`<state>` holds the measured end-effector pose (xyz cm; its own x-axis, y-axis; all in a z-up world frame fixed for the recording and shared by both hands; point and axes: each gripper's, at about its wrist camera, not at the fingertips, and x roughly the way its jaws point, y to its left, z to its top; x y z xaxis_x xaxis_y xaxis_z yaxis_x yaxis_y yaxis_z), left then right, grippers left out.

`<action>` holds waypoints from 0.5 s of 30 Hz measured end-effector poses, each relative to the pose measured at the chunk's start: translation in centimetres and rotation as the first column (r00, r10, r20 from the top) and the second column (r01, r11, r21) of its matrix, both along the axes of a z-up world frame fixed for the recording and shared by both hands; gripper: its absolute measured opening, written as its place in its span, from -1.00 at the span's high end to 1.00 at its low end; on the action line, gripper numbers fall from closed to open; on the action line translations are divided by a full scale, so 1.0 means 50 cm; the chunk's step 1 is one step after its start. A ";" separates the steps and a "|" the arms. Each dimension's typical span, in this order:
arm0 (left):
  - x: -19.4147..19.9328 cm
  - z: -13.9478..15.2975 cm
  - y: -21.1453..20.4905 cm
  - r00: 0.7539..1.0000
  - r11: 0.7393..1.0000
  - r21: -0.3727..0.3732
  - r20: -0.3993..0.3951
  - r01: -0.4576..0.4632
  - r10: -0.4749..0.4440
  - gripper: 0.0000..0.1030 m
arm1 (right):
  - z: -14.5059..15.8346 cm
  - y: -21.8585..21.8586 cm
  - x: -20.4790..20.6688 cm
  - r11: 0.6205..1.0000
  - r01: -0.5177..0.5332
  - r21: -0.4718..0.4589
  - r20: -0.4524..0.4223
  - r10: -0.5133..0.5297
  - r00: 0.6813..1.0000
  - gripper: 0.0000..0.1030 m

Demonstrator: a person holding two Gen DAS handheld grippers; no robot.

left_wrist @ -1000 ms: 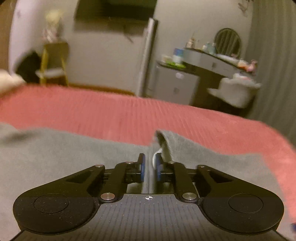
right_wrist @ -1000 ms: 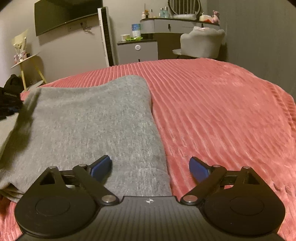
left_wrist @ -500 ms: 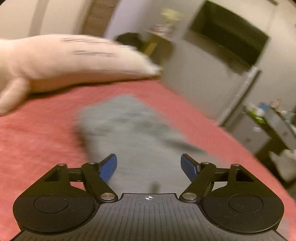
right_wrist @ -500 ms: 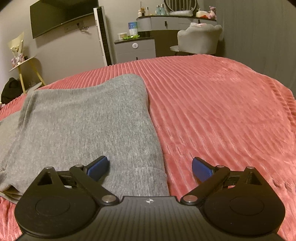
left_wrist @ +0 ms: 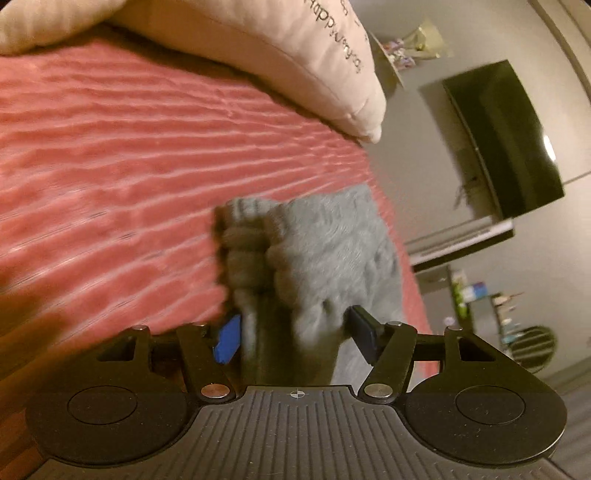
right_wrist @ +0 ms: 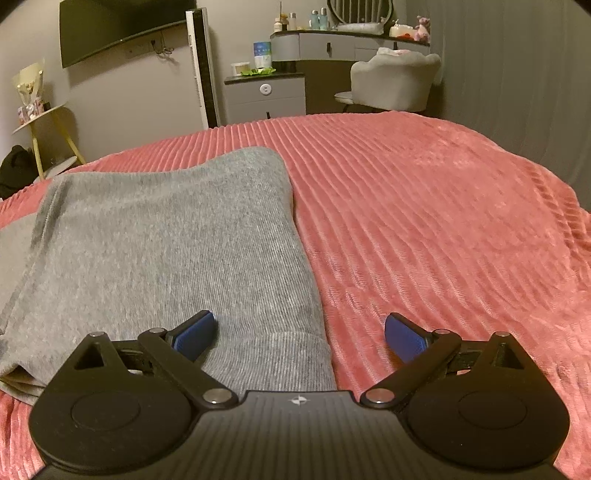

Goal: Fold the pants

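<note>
The grey pants [right_wrist: 162,243] lay partly folded on the pink bedspread [right_wrist: 424,221]. The right gripper [right_wrist: 299,332] hovered spread wide over their near edge. The left gripper [left_wrist: 291,328] had just been closing around a bunched end [left_wrist: 258,254]; whether it pinched, I cannot tell. Likely next: carry that end over.

A pink ribbed bedspread [right_wrist: 424,221] covers the bed, with a cream pillow [left_wrist: 277,48] bearing printed script lying at one edge of it. Beyond the bedspread's far side, a dark television [right_wrist: 122,26] hangs on the grey wall; a white tower unit [right_wrist: 201,66] stands just beside it. Further along are a grey cabinet [right_wrist: 264,96], a dressing table [right_wrist: 347,44] with bottles and a pale upholstered chair [right_wrist: 395,81]. A yellow-legged side table [right_wrist: 48,122] stands past the bedspread's other corner
</note>
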<state>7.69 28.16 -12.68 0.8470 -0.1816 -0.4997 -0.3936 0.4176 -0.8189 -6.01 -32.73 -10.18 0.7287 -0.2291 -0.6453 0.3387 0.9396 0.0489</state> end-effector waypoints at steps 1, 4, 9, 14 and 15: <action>0.002 0.001 0.009 1.000 1.000 -0.012 0.004 0.006 -0.006 -0.32 | 0.000 0.001 0.000 1.000 0.002 -0.005 -0.002 -0.002 1.000 -0.92; 0.007 0.005 0.012 1.000 0.999 0.032 -0.013 0.022 -0.021 0.05 | -0.001 0.003 0.002 1.000 0.002 -0.019 -0.005 -0.002 1.000 -0.92; -0.013 0.038 -0.013 0.999 0.983 0.179 -0.015 0.035 -0.033 0.52 | 0.000 0.005 0.002 1.000 0.000 -0.028 -0.005 0.000 1.000 -0.92; -0.029 0.154 -0.100 0.994 0.881 0.467 0.046 0.068 -0.102 0.63 | 0.003 0.002 0.000 1.000 0.002 -0.021 0.000 -0.002 1.000 -0.92; -0.031 0.182 -0.126 0.990 0.847 0.527 0.059 0.076 -0.126 0.63 | 0.004 0.002 -0.001 1.000 0.002 -0.018 0.003 -0.002 1.000 -0.92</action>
<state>6.12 21.85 -3.56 0.8831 -0.0018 -0.4691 -0.2628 0.8264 -0.4980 -6.04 -32.62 -9.98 0.7303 -0.2421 -0.6388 0.3406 0.9396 0.0332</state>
